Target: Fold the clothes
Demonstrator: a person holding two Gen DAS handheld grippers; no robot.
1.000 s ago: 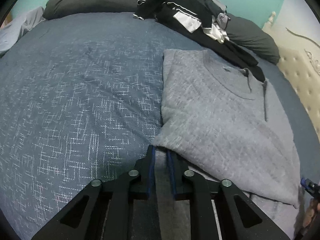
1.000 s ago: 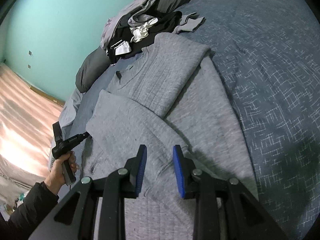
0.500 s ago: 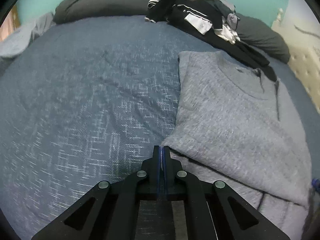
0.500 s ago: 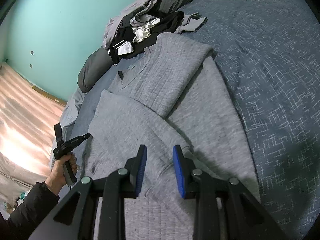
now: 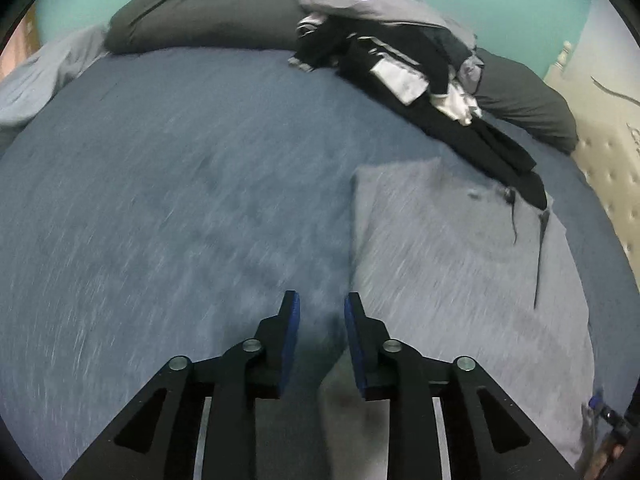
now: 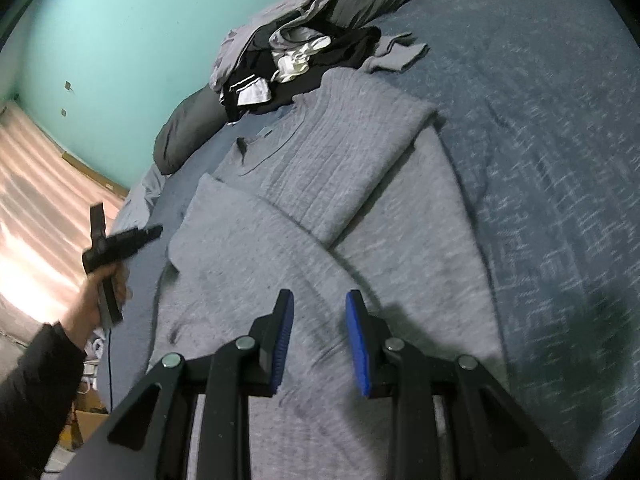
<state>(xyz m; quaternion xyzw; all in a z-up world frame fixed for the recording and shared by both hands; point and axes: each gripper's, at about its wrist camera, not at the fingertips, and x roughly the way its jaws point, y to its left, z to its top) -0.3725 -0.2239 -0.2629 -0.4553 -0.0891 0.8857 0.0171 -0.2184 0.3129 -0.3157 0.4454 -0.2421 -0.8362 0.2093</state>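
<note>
Sweater (image 6: 320,208) first: the grey knit lies flat on the blue bedspread (image 5: 160,200), both sides folded in so they cross over the middle, collar toward the pillows. From your right tongs (image 6: 318,328) it spreads straight ahead and beneath the tips; from your left tongs (image 5: 320,328) its near edge runs just to the right of the tips and off ahead.

Left jaws are opening now, blue pads apart with nothing pinched between them, only bedspread and the sweater's edge below. Right jaws are opening a touch as well, parted above the lower body of the knit, gripping nothing.

So the side folds look done, and my read is the hem-to-collar fold comes next. To do it well, bring both tongs to the hem end nearest you, one at each corner, and pinch through all the layers so the folded-in sides travel with the body. Lift evenly, keep the two tongs level with each other, and carry the hem forward toward the collar without dragging the underside.

Watch the pile of dark and grey clothes (image 5: 388,52) beyond the collar, well ahead of both tips; one dark piece touches the neckline, so land the fold short of it.
</note>
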